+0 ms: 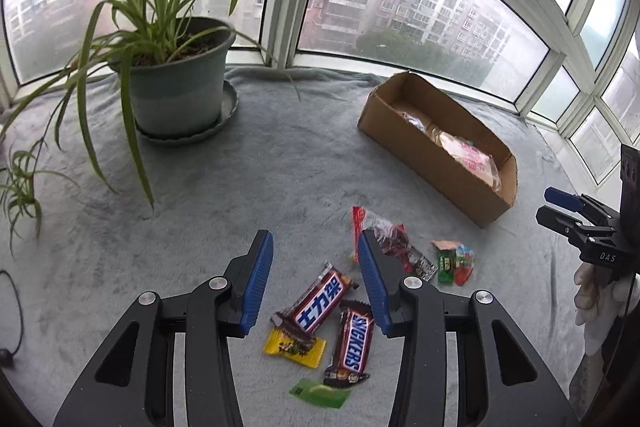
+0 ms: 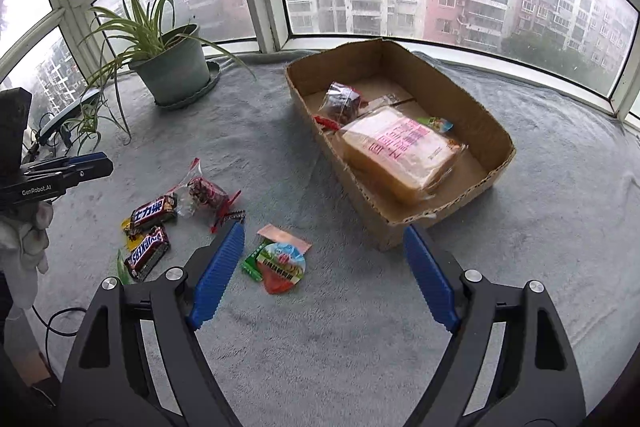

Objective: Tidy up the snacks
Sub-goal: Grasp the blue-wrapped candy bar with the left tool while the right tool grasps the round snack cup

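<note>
The left gripper [image 1: 316, 267] hung with its blue ribbed pads partly spread and nothing between them, poised above the brown Snickers bar with Chinese lettering [image 1: 318, 303], which lay flat on the grey fleece blanket [image 1: 240, 167]. Using that bar as the landmark: a second brown Snickers bar with English lettering [image 1: 352, 343] lay just beside it on its near-right side, a small yellow candy wrapper [image 1: 294, 347] was tucked partly under its near end, and a green sachet [image 1: 320, 393] sat nearer still. Beyond it, close by, lay a clear red-printed bag of dark fruit [image 1: 390, 241]; further right, a little cluster of green and red-lidded packets [image 1: 454, 263]. Well beyond and to the right stood the open brown cardboard box [image 1: 424, 147], already holding a wrapped loaf and other packets.

The right gripper [image 2: 324, 275] was spread wide and empty, above the blanket between that cluster and the box.

To do the pick well, the left pads would probably need to straddle the bar across its narrow width and close squarely, without snagging the yellow wrapper beneath
</note>
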{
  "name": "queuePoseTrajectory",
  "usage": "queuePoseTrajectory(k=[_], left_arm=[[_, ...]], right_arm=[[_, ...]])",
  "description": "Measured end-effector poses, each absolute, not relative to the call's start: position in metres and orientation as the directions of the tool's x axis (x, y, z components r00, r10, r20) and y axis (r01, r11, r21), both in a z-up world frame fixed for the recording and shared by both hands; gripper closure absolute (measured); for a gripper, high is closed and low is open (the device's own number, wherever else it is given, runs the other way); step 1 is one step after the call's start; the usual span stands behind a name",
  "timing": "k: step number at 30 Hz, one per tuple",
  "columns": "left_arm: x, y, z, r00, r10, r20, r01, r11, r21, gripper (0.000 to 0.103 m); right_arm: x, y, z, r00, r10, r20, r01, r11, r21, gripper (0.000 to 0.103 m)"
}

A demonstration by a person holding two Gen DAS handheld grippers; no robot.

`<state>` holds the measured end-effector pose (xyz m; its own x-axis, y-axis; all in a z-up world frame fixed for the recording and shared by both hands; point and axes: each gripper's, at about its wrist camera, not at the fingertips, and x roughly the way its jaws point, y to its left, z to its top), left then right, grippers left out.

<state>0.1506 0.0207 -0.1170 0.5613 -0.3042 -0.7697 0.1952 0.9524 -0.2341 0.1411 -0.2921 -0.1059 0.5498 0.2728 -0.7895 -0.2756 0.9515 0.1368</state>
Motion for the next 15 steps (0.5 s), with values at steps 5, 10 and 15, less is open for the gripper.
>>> queuePoseTrajectory(k=[5, 10, 15], left_arm=[[0.139, 0.024, -0.142, 0.52, -0.302, -0.799, 0.187, 0.953, -0.239, 0.06], [0.134, 0.023, -0.161, 0.493, -0.302, -0.816, 0.183, 0.953, -0.243, 0.06], [0.136, 0.024, -0.173, 0.471, -0.297, -0.831, 0.179, 0.954, -0.239, 0.06]], right_arm=[[0.136, -0.28, -0.133, 0.507, 0.268, -0.819, -0.271, 0.952, 0.144, 0.019], [0.137, -0.267, -0.153, 0.467, 0.274, -0.841, -0.274, 0.949, 0.157, 0.019], [0.146, -0.259, -0.166, 0.444, 0.266, -0.856, -0.269, 0.95, 0.156, 0.019]])
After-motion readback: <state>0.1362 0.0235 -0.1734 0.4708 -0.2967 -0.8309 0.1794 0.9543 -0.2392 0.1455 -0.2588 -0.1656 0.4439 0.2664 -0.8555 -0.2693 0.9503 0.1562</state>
